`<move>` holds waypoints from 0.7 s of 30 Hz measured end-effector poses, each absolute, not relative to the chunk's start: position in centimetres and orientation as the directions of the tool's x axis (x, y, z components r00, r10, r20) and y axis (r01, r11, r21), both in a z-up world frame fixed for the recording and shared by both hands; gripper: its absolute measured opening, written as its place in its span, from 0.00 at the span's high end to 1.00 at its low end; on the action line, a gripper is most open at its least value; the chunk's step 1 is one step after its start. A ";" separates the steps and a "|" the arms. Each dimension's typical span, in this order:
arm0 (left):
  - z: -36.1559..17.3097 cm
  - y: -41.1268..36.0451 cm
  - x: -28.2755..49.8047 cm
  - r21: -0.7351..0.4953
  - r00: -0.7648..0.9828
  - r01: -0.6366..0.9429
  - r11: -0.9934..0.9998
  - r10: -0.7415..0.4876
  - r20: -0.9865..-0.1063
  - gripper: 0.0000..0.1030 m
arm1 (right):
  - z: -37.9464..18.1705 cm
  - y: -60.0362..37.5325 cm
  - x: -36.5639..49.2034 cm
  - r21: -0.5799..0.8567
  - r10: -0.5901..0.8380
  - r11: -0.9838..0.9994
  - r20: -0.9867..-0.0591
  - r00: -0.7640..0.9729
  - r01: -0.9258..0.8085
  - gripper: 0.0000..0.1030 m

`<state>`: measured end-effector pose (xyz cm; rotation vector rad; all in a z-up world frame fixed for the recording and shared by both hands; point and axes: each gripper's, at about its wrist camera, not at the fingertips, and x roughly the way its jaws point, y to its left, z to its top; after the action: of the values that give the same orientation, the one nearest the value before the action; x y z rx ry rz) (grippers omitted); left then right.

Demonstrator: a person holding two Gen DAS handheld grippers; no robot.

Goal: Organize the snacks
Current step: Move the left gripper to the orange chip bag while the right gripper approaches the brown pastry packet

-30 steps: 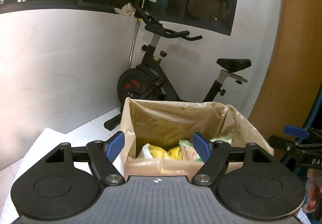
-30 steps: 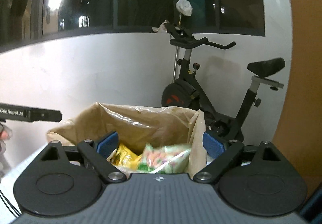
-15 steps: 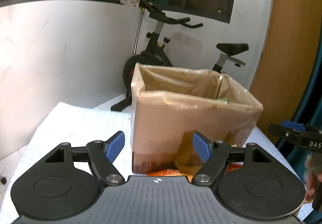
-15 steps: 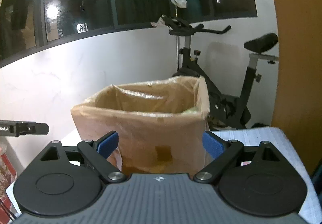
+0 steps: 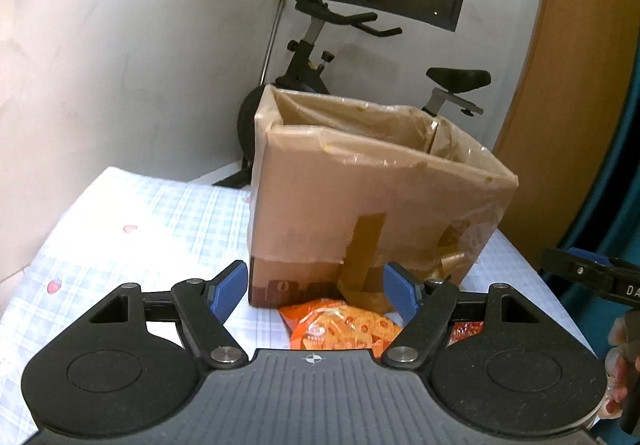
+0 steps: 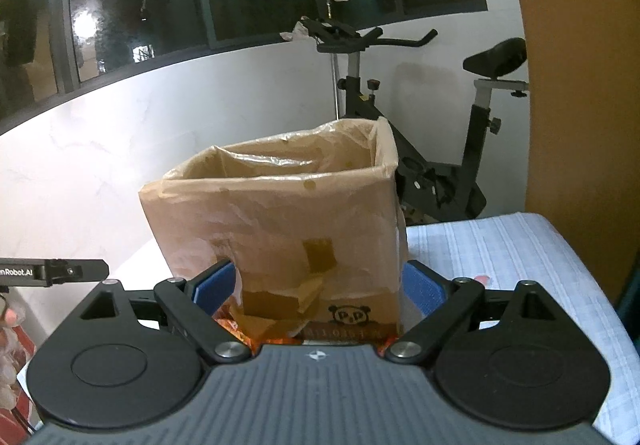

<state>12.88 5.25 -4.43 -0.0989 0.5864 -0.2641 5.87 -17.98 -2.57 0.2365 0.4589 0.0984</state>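
**Snack pickup beside the box**

Because the lined cardboard box (image 5: 372, 205) stands on the table (image 5: 132, 229) as the bin, your 2 empty grippers, left gripper (image 5: 316, 287) and right gripper (image 6: 318, 285), fingers spread, face the orange snack packet (image 5: 344, 327) at its base.

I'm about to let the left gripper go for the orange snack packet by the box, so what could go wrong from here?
1. The orange snack packet lies right against the foot of the cardboard box, so the open left gripper may nudge the box.
2. The loose plastic liner and peeling tape could snag a finger.
3. The right gripper hovers open close by; the two could collide.
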 end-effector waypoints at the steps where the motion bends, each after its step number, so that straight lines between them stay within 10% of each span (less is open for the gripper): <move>1: -4.7 5.3 12.8 -0.168 0.798 0.216 0.962 -0.273 -0.537 0.25 | -2.7 -17.9 5.7 0.246 0.144 0.969 -0.431 0.891 -0.038 0.10; 21: -8.5 5.3 14.8 -0.140 0.739 0.169 0.976 -0.219 -0.637 0.25 | -9.3 -16.1 7.0 0.330 0.221 0.944 -0.571 0.791 -0.026 0.10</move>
<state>14.83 5.29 -8.53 -0.0745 0.7081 -0.2130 7.05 -16.09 -9.26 0.3157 0.6478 0.1350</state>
